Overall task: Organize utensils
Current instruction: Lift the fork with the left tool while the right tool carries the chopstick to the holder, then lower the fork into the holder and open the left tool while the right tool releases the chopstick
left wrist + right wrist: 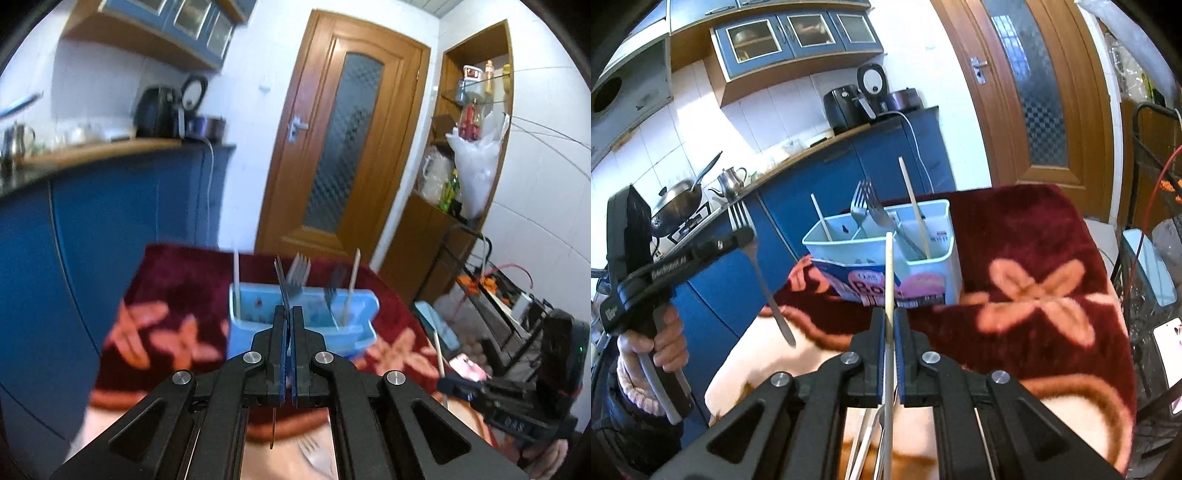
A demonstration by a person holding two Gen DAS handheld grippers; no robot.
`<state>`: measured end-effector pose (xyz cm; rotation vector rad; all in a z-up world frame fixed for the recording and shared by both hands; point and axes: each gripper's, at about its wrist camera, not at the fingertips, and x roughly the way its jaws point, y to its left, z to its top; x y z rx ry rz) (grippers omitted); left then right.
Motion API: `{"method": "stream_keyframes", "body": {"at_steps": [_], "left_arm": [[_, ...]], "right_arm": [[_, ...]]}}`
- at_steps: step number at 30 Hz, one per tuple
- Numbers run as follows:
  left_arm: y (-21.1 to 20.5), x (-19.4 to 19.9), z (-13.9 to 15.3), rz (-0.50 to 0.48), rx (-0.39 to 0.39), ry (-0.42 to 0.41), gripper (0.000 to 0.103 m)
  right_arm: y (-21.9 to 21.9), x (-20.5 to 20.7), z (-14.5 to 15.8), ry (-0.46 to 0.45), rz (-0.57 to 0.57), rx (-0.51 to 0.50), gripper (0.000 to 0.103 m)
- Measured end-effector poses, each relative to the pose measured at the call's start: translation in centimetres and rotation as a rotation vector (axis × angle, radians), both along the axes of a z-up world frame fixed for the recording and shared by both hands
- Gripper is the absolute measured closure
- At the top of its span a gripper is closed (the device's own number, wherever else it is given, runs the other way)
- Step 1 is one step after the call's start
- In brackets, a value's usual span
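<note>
A light blue utensil caddy (pixel 299 325) (pixel 923 266) stands on the dark red flowered cloth (pixel 166 295) (pixel 1034 258). Forks (pixel 866 210) and chopsticks (pixel 914 206) stand in it. My left gripper (pixel 288 314) is shut on a metal fork (pixel 280 284), held upright just in front of the caddy; it also shows in the right wrist view (pixel 761 266) left of the caddy. My right gripper (pixel 889 314) is shut on a pale chopstick (pixel 889 273), held upright before the caddy; it shows in the left wrist view (pixel 437 354) at the right.
More utensils lie on the cloth below the grippers (pixel 871 435). Blue kitchen cabinets (pixel 110 221) with a counter stand to the left. A wooden door (pixel 343 140) is behind the table. A wire rack (pixel 1152 192) and clutter stand at the right.
</note>
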<state>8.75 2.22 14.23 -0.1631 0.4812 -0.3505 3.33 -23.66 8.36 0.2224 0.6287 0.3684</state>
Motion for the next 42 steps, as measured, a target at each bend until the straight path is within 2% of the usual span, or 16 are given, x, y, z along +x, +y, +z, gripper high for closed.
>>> {"method": "stream_keyframes", "body": {"at_steps": [8,14,21,30,35,42], "left_arm": [[0.0,2.6,4.4,0.062,-0.008,-0.130,0.102],[-1.0,4.7,5.2,0.091,0.004,-0.182,0.102],[-1.3,7.7,2.8,0.104,-0.009,-0.147,0.102],[-1.1,10.3,-1.3,0.102,-0.033,-0.060,0.102],[-1.4,11.0,-2.8,0.090,-0.031,-0.038,0.102],[-2.0,11.7,-4.6,0.071,-0.015,-0.015,0.102]], "right_arm": [[-0.3,0.6,0.7,-0.052,-0.023,-0.007,0.097],[-0.4,1.7,1.0,-0.075,-0.032,-0.004,0.097],[-0.3,3.7,2.4,-0.134,-0.045,-0.010,0.097],[0.5,8.0,4.6,-0.296,-0.093,-0.024,0.097],[1.3,10.6,4.4,-0.401,-0.126,-0.049,0.097],[2.1,13.6,2.9,-0.453,-0.155,-0.088,0.097]]}}
